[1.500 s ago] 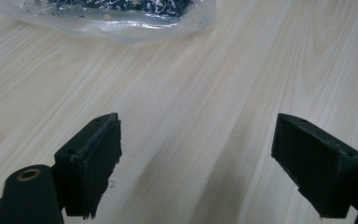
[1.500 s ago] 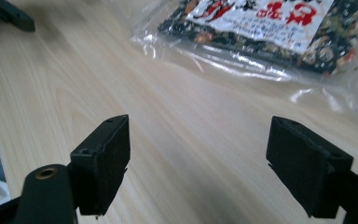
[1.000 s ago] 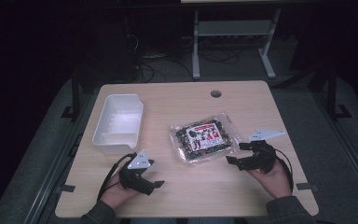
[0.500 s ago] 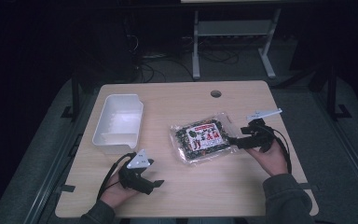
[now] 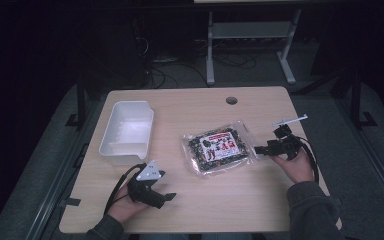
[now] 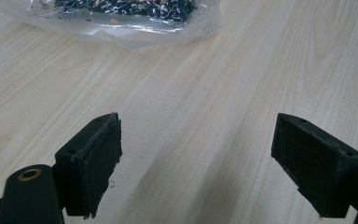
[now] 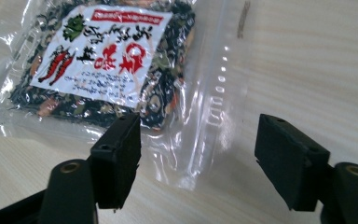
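Right hand-held gripper in the high view: we see it at the right edge of the clear plastic bag, jaws apart and lying level. The bag is flat, crinkly film packed with dark bits under a white printed label, mid-surface. The surface is pale wood-grain laminate with a round cable hole near the far edge. A white rectangular plastic bin with rounded corners sits left of the bag, well apart. Left hand-held gripper rests near the front edge, matte black with a grey three-cornered plate on top.

Left gripper view: left hand-held gripper stands released, two blocky black pads wide apart over bare wood grain; the bag is ahead at the top edge.

Right gripper view: right hand-held gripper has jaws astride the bag's glossy sealed edge strip, not yet pressing; we read it as released.

Versus a second ago: the right hand has come in from off to the right to the bag's edge and its jaws have just been closing; the left hand, bag and bin haven't moved.
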The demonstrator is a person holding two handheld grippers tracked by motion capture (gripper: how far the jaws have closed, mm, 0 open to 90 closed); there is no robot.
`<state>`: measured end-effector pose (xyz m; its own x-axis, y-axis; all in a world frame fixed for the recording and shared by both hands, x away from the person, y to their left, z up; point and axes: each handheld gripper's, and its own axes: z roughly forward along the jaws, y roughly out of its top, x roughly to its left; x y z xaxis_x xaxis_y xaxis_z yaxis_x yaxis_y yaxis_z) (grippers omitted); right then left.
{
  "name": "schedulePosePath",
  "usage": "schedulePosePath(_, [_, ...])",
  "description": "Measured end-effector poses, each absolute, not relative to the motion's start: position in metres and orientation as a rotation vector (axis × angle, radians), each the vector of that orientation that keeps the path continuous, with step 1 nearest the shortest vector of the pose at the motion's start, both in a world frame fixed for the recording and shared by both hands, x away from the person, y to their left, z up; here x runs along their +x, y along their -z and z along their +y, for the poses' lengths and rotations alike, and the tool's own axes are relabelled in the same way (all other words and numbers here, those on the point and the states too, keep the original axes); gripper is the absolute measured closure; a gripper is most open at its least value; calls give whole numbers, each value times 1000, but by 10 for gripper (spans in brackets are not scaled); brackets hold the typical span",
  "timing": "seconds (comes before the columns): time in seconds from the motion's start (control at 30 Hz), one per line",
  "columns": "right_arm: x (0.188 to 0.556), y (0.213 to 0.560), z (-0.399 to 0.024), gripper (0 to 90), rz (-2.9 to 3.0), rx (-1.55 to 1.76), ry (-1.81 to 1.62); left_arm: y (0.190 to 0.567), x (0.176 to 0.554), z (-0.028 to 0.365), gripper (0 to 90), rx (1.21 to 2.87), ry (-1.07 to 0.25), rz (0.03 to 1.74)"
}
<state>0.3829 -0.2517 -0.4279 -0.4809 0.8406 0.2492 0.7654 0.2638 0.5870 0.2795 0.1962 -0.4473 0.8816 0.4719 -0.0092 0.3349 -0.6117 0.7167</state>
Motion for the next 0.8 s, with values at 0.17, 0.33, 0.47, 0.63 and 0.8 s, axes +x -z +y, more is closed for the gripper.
schedulePosePath(0.17, [382,438,-260,379,2391,1605,-996,447,280,196,155,2284,-230,577])
schedulePosePath(0.33, [380,447,-265,436,2409,1643,-1009,447,280,196,155,2285,-230,575])
schedulePosePath(0.47, [379,451,-267,479,2419,1666,-1019,448,280,196,155,2286,-229,575])
schedulePosePath(0.63, [378,455,-267,503,2437,1681,-1041,448,279,195,156,2288,-229,571])
schedulePosePath(0.8, [379,456,-265,538,2442,1684,-1058,447,279,195,156,2287,-229,571])
